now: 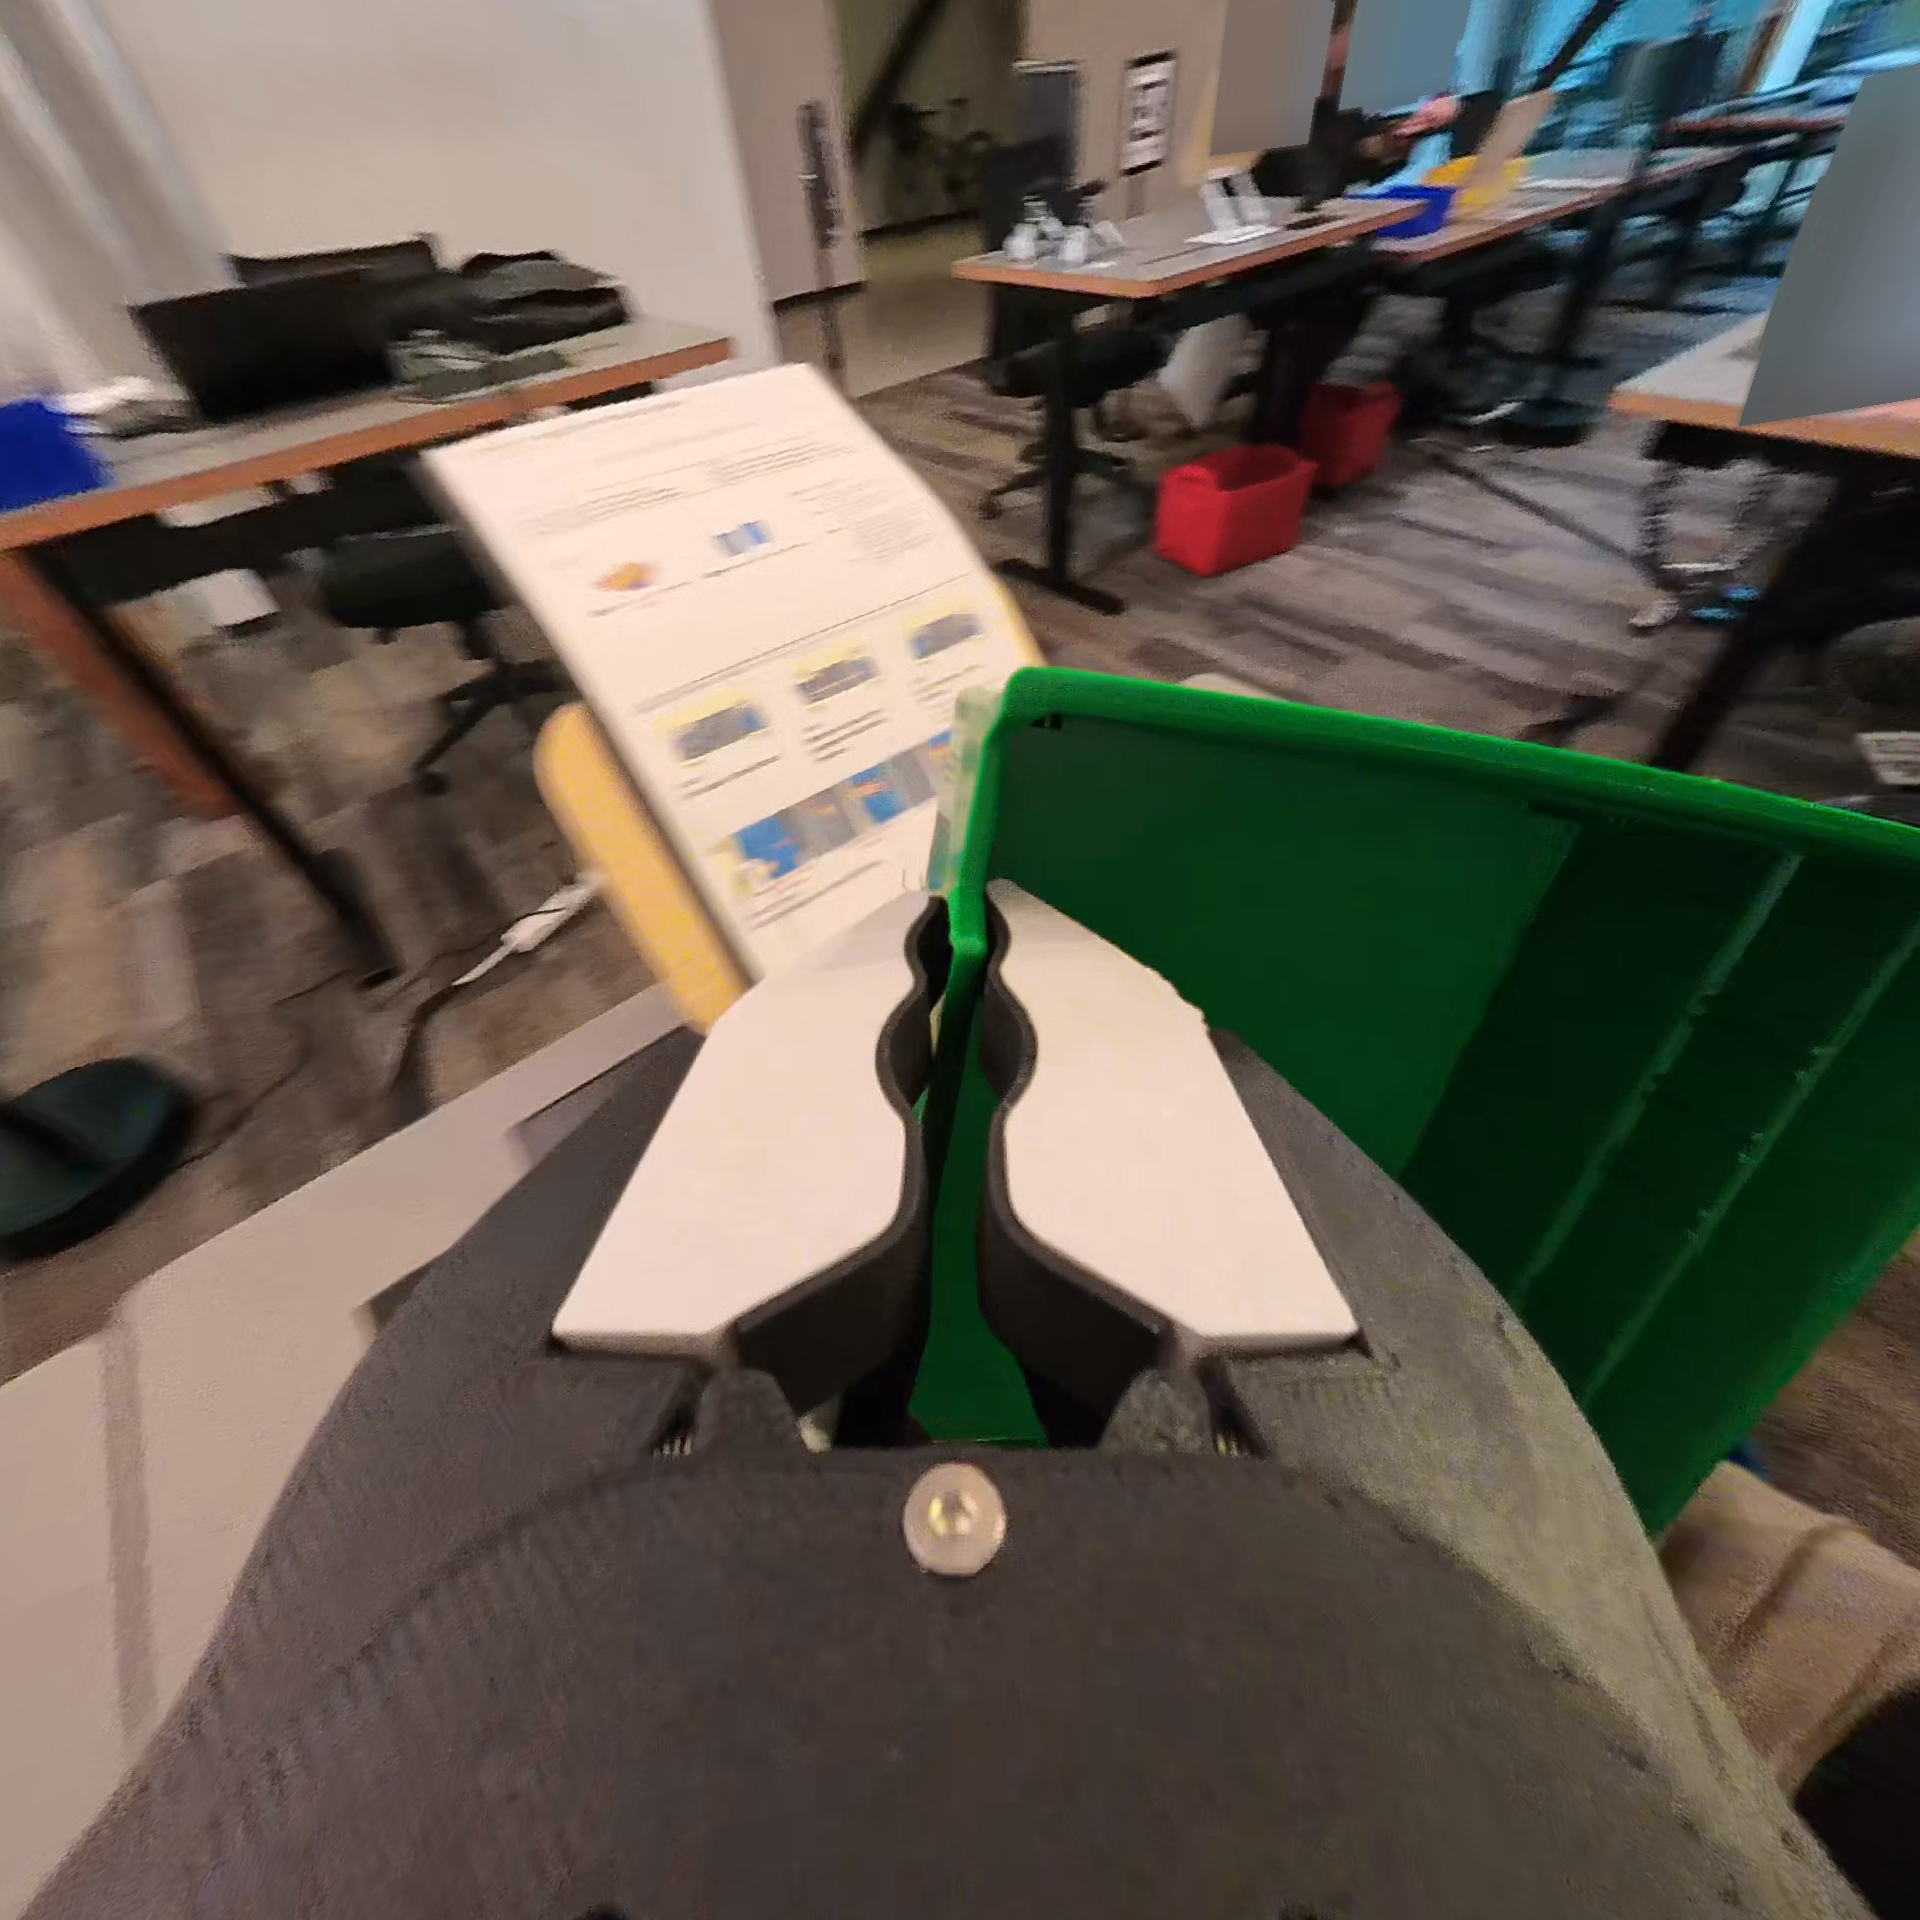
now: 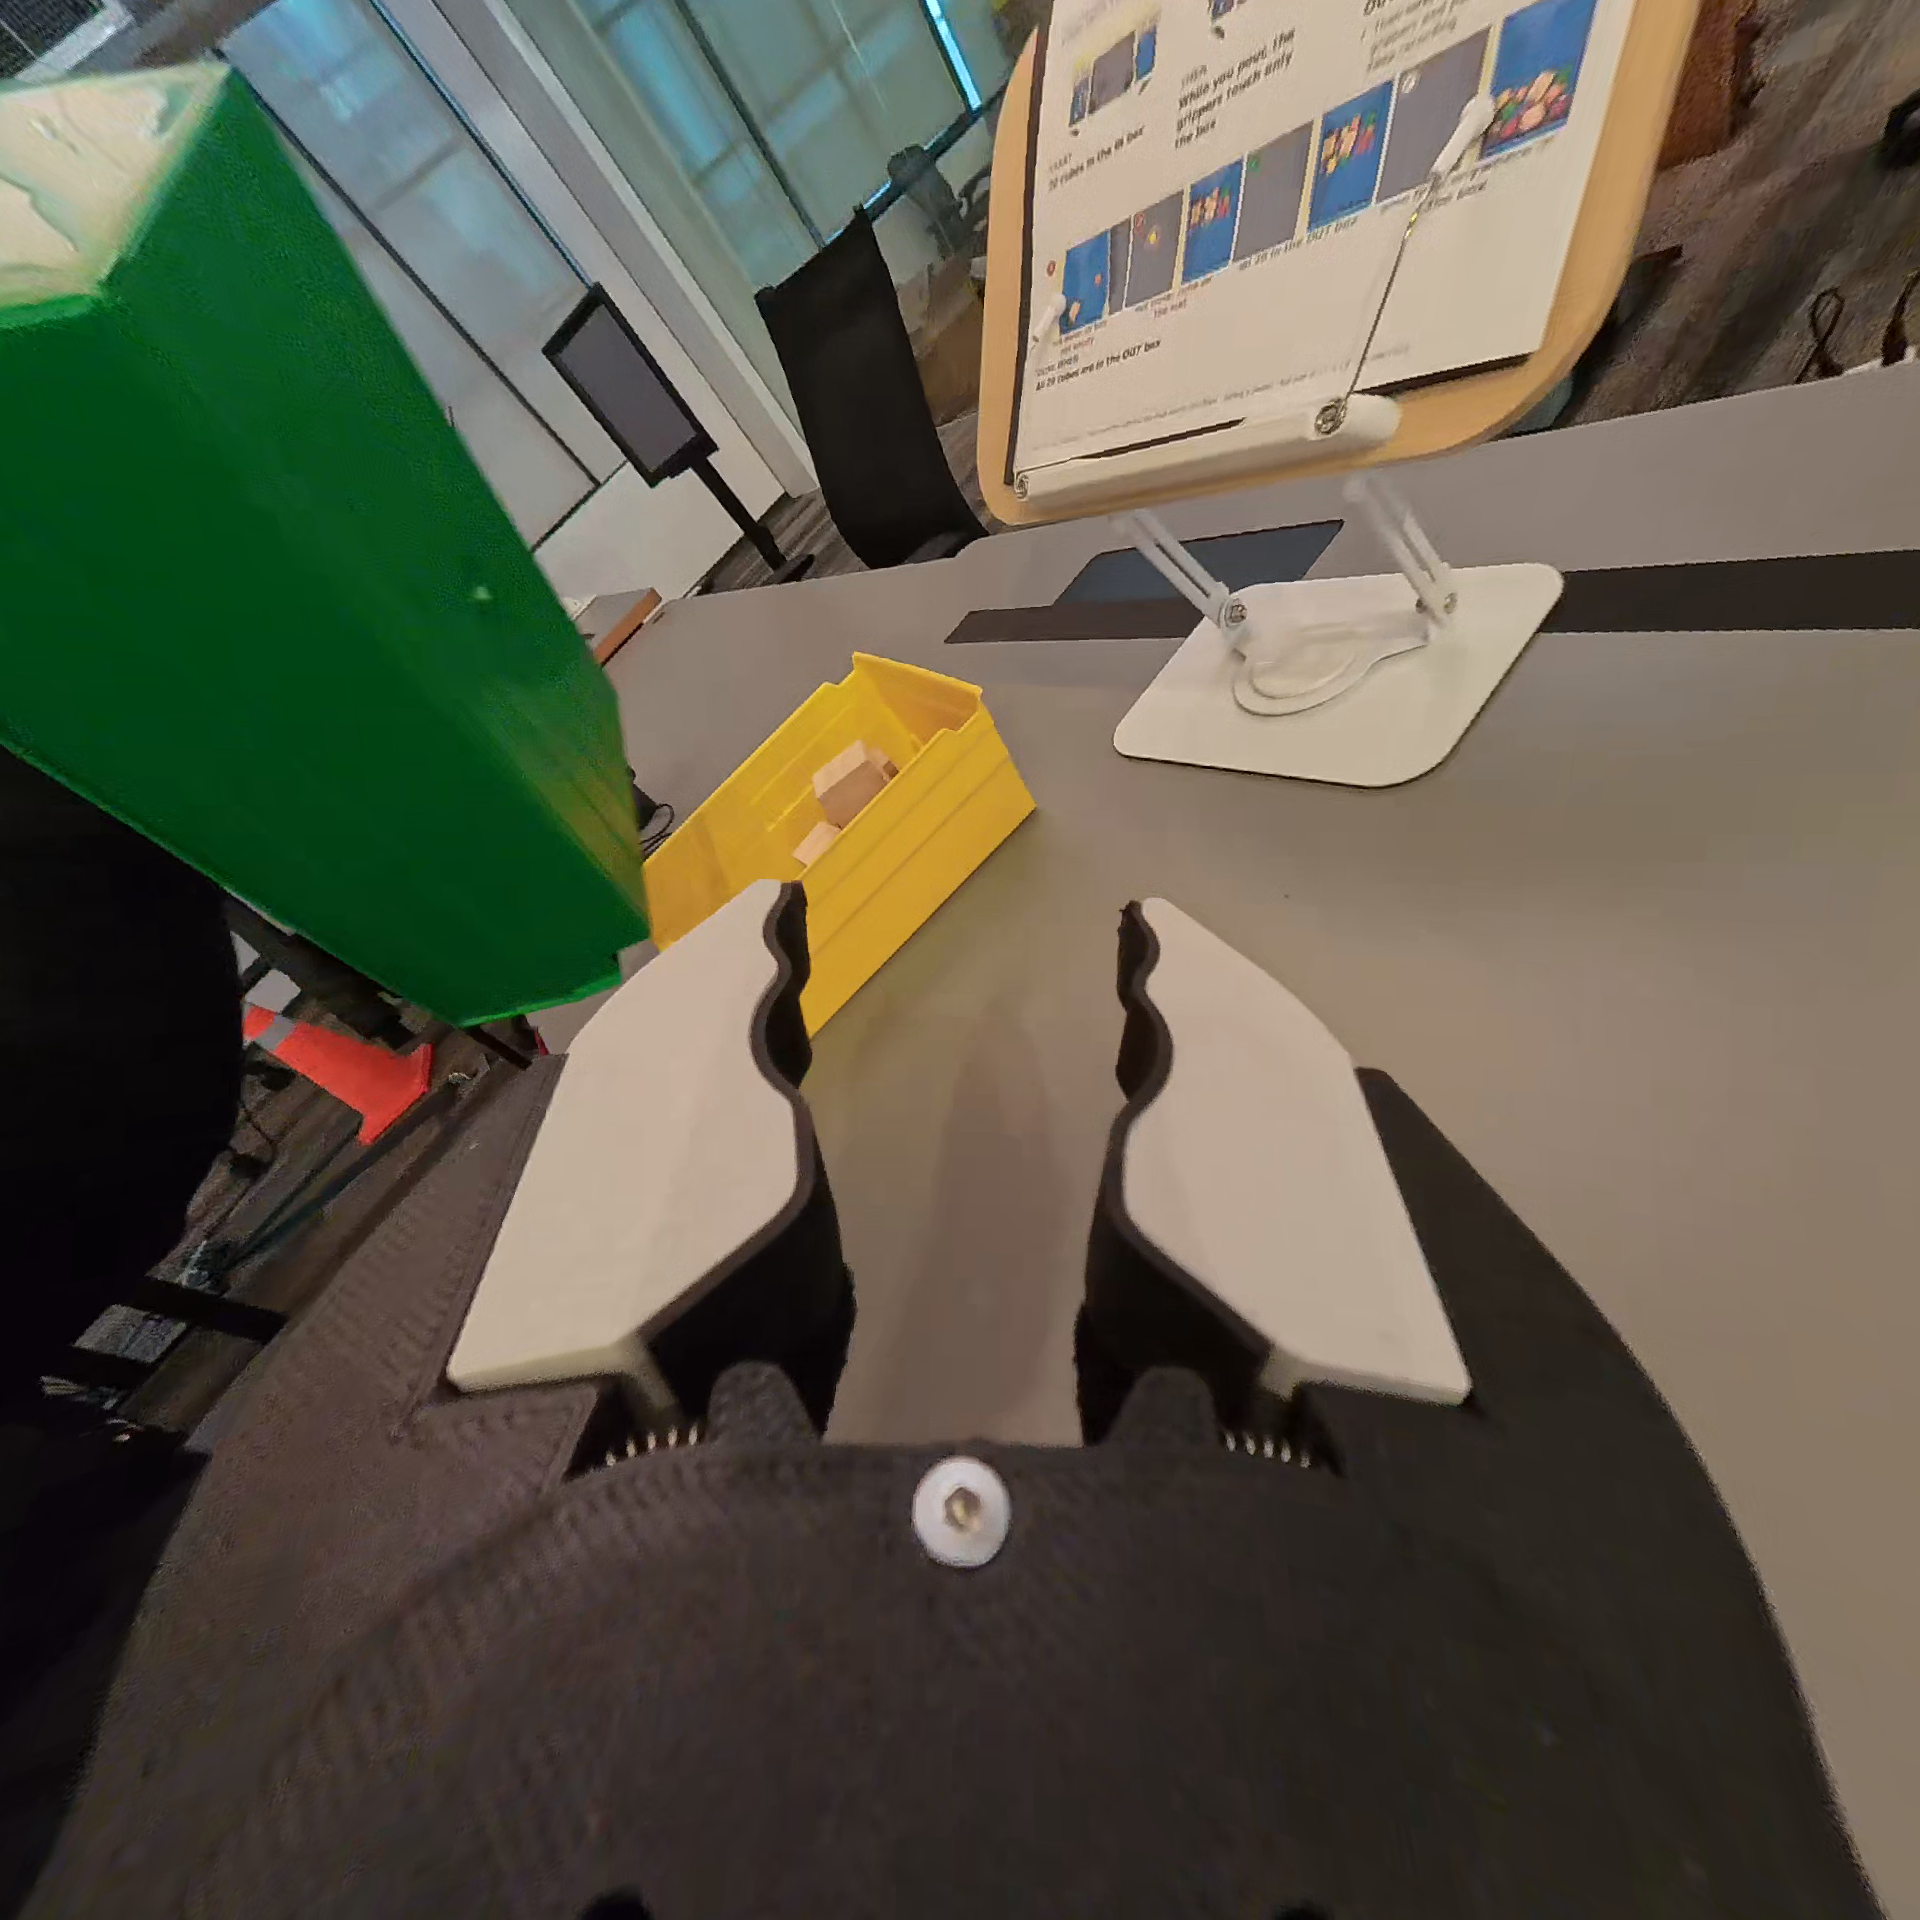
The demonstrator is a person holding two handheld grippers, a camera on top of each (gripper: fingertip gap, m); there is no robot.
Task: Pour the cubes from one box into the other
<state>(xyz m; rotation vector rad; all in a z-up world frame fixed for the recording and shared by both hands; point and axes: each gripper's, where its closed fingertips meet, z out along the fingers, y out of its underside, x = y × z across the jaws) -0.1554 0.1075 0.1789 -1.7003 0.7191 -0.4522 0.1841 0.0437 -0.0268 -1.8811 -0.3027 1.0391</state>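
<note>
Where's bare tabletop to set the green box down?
Bare grey table lies under the open right tongs, bordered by the yellow box on the left and the white stand base beyond. It is crowded near those two; the green box hangs above the yellow one.

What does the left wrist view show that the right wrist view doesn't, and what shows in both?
Left only: the left hand-held gripper shut on a wall of the lifted green plastic box, whose ribbed inside shows no cubes.

Right only: the open, empty right hand-held gripper above the grey table, and the yellow plastic box resting there with pale wooden cubes inside.

Both: the green plastic box, seen from outside in the right view, and the wooden document stand with its printed sheet.
</note>
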